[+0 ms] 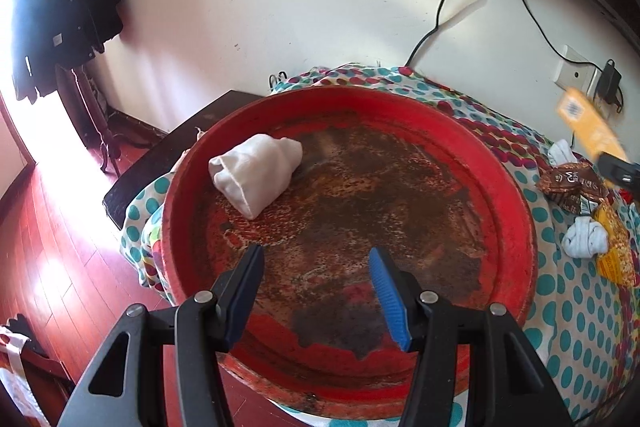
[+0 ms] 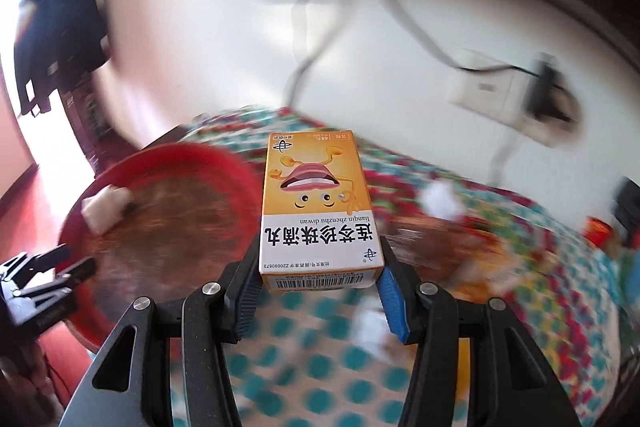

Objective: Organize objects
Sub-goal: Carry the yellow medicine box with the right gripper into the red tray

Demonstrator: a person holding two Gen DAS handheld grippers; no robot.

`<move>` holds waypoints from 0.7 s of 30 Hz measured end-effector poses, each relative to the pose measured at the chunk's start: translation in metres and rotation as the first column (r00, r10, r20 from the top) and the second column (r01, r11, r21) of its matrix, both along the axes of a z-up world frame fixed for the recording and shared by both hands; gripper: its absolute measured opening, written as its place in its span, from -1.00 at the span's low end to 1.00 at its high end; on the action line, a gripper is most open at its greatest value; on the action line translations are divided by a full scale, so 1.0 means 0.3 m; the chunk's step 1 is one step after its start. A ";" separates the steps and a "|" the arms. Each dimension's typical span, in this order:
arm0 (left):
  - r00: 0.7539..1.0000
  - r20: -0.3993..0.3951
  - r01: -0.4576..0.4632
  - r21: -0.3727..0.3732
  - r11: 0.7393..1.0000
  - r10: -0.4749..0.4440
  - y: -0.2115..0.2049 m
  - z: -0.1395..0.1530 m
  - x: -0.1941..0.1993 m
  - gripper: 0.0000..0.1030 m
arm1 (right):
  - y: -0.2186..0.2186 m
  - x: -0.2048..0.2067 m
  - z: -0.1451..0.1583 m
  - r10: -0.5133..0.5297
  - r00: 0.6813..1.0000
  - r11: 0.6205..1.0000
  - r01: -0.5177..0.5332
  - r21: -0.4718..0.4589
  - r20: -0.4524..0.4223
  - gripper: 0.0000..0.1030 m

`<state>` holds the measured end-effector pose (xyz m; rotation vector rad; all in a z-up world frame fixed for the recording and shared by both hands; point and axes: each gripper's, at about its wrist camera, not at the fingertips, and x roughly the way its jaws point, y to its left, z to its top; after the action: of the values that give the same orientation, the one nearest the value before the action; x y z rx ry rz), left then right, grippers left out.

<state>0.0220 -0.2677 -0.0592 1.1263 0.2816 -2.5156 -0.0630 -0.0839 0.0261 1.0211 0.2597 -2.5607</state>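
A round red tray (image 1: 516,187) with a worn brown middle lies on the dotted cloth. A rolled white sock (image 1: 256,175) rests in its far left part. My left gripper (image 1: 316,253) hovers over the tray's near side, open, with nothing between its fingers. My right gripper (image 2: 320,247) is shut on an orange medicine box (image 2: 316,203) with a cartoon face, held by its near end above the cloth, right of the tray (image 2: 224,155). The same box (image 1: 588,123) shows at the right edge of the left wrist view. The right wrist view is blurred with motion; the left gripper (image 2: 68,261) appears at its lower left.
A polka-dot cloth (image 1: 568,307) covers the table. Right of the tray lie a brown snack packet (image 1: 568,183), a yellow packet (image 1: 616,251) and two rolled pale socks (image 1: 586,239). A wall socket with a charger (image 1: 576,75) and cables sits behind. The dark table edge (image 1: 160,163) drops to the red wood floor on the left.
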 end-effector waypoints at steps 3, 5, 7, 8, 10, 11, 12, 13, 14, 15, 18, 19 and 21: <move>1.000 0.002 -0.011 0.009 1.000 0.011 -0.015 -0.003 0.001 0.09 | -0.135 -0.025 -0.036 0.068 0.997 0.998 -0.068 0.009 0.038 -0.04; 1.000 0.008 -0.020 0.012 1.000 0.020 -0.026 -0.006 0.001 0.09 | -0.218 -0.040 -0.052 0.107 0.993 0.994 -0.109 0.025 0.055 -0.04; 0.999 0.011 -0.030 0.018 0.999 0.030 -0.035 -0.010 0.002 0.09 | -0.294 -0.052 -0.070 0.139 0.988 0.989 -0.142 0.042 0.067 -0.04; 0.999 0.011 -0.035 0.021 0.999 0.035 -0.043 -0.011 0.004 0.09 | -0.331 -0.063 -0.080 0.154 0.985 0.986 -0.158 0.047 0.076 -0.04; 0.999 0.014 -0.043 0.025 0.999 0.042 -0.053 -0.012 0.004 0.09 | -0.385 -0.085 -0.095 0.174 0.981 0.982 -0.180 0.059 0.089 -0.04; 0.999 0.016 -0.047 0.030 0.998 0.047 -0.060 -0.015 0.004 0.09 | -0.414 -0.098 -0.106 0.182 0.978 0.980 -0.189 0.066 0.098 -0.04; 0.998 0.018 -0.053 0.035 0.998 0.053 -0.067 -0.017 0.005 0.09 | -0.438 -0.111 -0.116 0.187 0.977 0.978 -0.195 0.074 0.101 -0.04; 0.998 0.019 -0.057 0.039 0.998 0.056 -0.071 -0.018 0.004 0.09 | -0.463 -0.122 -0.125 0.197 0.975 0.975 -0.206 0.083 0.102 -0.04; 0.998 0.021 -0.061 0.044 0.997 0.060 -0.078 -0.020 0.004 0.09 | -0.489 -0.132 -0.135 0.211 0.972 0.971 -0.221 0.093 0.107 -0.04; 0.998 0.023 -0.064 0.047 0.997 0.063 -0.081 -0.022 0.005 0.09 | -0.517 -0.144 -0.146 0.221 0.969 0.967 -0.232 0.101 0.114 -0.04; 0.997 0.032 -0.070 0.058 0.996 0.069 -0.094 -0.032 0.002 0.09 | -0.582 -0.187 -0.178 0.233 0.963 0.961 -0.249 0.118 0.133 -0.04; 0.997 0.034 -0.073 0.060 0.996 0.071 -0.095 -0.035 0.002 0.09 | -0.598 -0.200 -0.188 0.237 0.961 0.960 -0.254 0.116 0.143 -0.04; 0.996 0.039 -0.077 0.069 0.995 0.075 -0.102 -0.041 0.000 0.09 | -0.629 -0.223 -0.206 0.241 0.959 0.957 -0.261 0.128 0.152 -0.04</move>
<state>0.0222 -0.2982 -0.0714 1.1641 0.3981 -2.4335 -0.1299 -0.2725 -0.0358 1.1302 0.5135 -2.2601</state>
